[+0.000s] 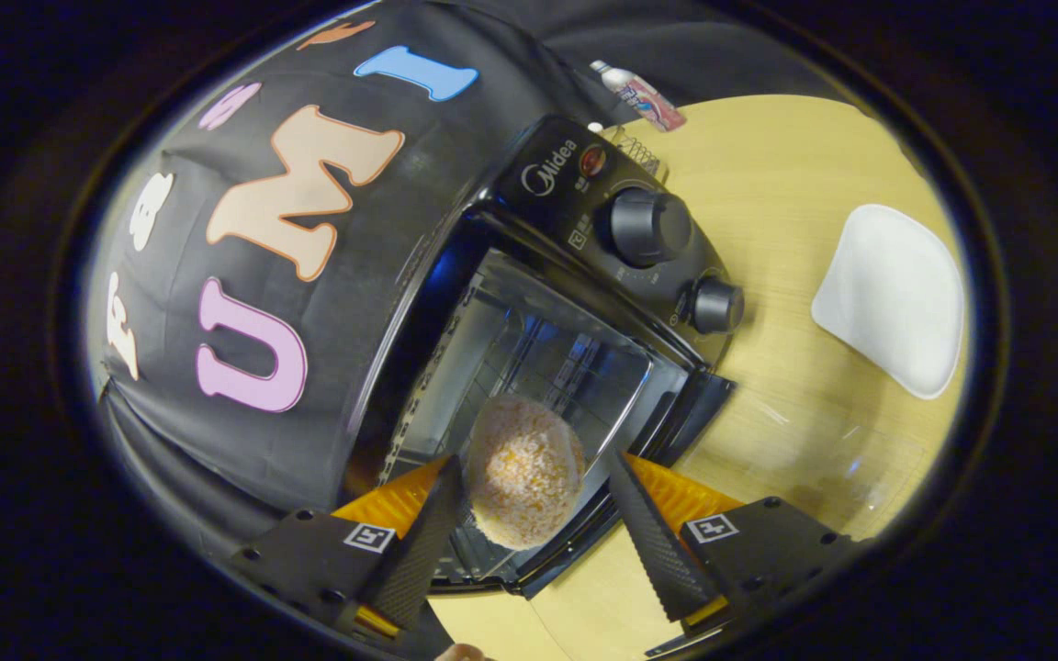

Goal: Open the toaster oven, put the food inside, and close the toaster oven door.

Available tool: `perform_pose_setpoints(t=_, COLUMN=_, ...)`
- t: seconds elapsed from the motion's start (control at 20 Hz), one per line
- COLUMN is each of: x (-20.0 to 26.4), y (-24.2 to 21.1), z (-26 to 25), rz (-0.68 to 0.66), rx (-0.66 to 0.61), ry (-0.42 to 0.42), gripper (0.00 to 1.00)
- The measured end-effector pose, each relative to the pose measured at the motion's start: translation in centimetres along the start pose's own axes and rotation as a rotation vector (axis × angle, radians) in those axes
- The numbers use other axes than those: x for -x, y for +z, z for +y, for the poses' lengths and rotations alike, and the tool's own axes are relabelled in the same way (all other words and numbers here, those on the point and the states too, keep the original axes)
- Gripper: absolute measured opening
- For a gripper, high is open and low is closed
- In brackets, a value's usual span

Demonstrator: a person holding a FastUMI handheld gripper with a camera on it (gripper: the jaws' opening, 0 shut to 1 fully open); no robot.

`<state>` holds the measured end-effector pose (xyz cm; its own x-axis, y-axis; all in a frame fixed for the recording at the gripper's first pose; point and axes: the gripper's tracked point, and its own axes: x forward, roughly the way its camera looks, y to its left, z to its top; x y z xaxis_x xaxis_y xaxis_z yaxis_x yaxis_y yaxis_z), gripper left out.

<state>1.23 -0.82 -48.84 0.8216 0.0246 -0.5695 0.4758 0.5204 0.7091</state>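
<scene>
Food poised at the open black toaster oven [584, 229].
Gripper [529, 496] fingers spread; round crumb-coated food ball [524, 470] between them, apparently touching only the left finger, cavity directly ahead.

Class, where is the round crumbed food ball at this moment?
In the gripper view, the food ball sits between the open gripper's fingers, over the toaster oven's lowered door.

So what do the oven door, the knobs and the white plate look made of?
Oven door: clear glass, judging by glare and table showing through. Knobs: matte black plastic, probably. White plate: smooth, possibly ceramic. The claw is open around the crumbed ball.
</scene>
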Motion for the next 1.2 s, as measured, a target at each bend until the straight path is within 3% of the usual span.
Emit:
perform_pose_setpoints(t=0.6, x=3.9, y=2.0, z=0.8, rz=-0.040, rx=0.033, ry=0.065, gripper=0.99)
perform_pose_setpoints(t=0.95, x=8.3, y=2.3, z=-0.4, rz=-0.033, rx=0.187, ry=0.071, gripper=0.99)
perform_pose_setpoints(t=1.2, x=11.6, y=1.0, z=-4.0, rz=-0.004, rx=0.398, ry=-0.004, gripper=1.00)
